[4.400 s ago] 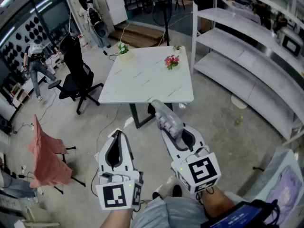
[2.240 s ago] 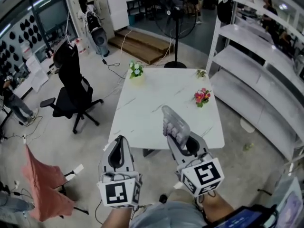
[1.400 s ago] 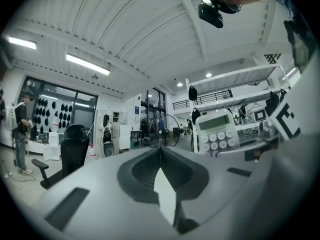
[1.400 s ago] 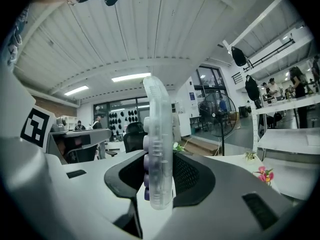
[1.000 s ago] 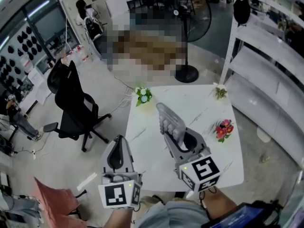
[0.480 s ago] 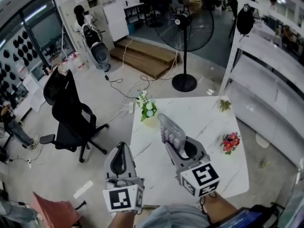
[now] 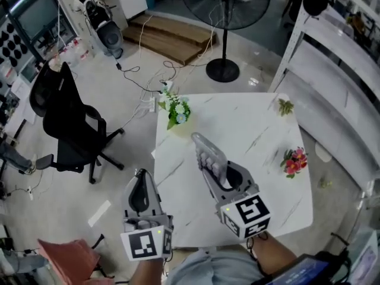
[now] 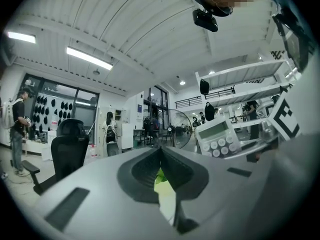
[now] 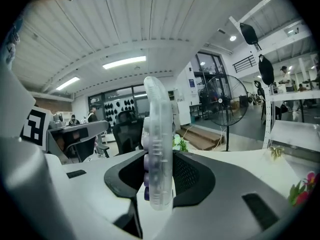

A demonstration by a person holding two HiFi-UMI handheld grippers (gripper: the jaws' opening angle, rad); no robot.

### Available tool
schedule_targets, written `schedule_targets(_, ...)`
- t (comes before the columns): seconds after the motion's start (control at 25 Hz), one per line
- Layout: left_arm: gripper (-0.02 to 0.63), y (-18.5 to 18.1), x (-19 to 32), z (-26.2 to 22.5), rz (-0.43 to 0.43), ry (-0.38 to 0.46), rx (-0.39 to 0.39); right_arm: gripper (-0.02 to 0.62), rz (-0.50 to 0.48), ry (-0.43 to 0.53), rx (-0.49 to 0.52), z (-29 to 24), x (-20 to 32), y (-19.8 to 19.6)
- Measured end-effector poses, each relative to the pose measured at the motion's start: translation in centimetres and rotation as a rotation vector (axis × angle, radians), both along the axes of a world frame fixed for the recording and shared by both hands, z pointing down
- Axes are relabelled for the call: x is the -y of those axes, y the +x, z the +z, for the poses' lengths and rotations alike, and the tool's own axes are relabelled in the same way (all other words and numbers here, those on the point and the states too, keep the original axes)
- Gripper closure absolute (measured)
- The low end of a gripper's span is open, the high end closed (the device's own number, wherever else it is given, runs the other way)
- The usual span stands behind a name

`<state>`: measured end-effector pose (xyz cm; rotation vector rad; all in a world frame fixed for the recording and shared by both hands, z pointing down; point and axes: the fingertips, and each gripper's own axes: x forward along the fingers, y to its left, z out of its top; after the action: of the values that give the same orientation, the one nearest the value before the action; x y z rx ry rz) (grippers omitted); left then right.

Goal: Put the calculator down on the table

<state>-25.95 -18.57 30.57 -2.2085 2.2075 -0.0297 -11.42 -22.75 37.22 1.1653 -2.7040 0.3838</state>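
"Where's the calculator (image 7: 205,153) right now?"

"Up in the right claw (image 7: 212,172). It's clamped by its lower end and stands on edge, keys turned toward the person's left. It hangs over the near-left part of the white worktop (image 7: 243,123), and as far as I can judge it's clear of the surface."

"And the other one?"

"The left claw (image 7: 141,178) has its jaws together on nothing. It's out past the worktop's left edge, with floor under it."

"So what worries you?"

"The way it's held. It's a see-through plastic case pinched at one short end, with most of it sticking out beyond the jaws. If the claw lets go while it's on edge like that, I'd expect it to tip over and slap down, maybe keys first."

"Could it go off the side?"

"Possibly. It's nearer the left edge than the middle, so a topple or a slide that way might carry it to the floor. I'd lay it flat and low before opening."

"Anything in the way?"

"The white flowers (image 7: 177,110) sit at the far-left corner, near but apart. Reach too far forward and the calculator's tip could knock them. The red flowers (image 7: 295,161) on the right are well apart."
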Motion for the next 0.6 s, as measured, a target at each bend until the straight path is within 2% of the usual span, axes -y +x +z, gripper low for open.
schedule_targets(0.6, 0.598, -1.0, 1.4, 7.0, 0.047, -0.157, -0.026, 0.446, 0.031, -0.272, -0.086, 12.6, -1.4, -0.9)
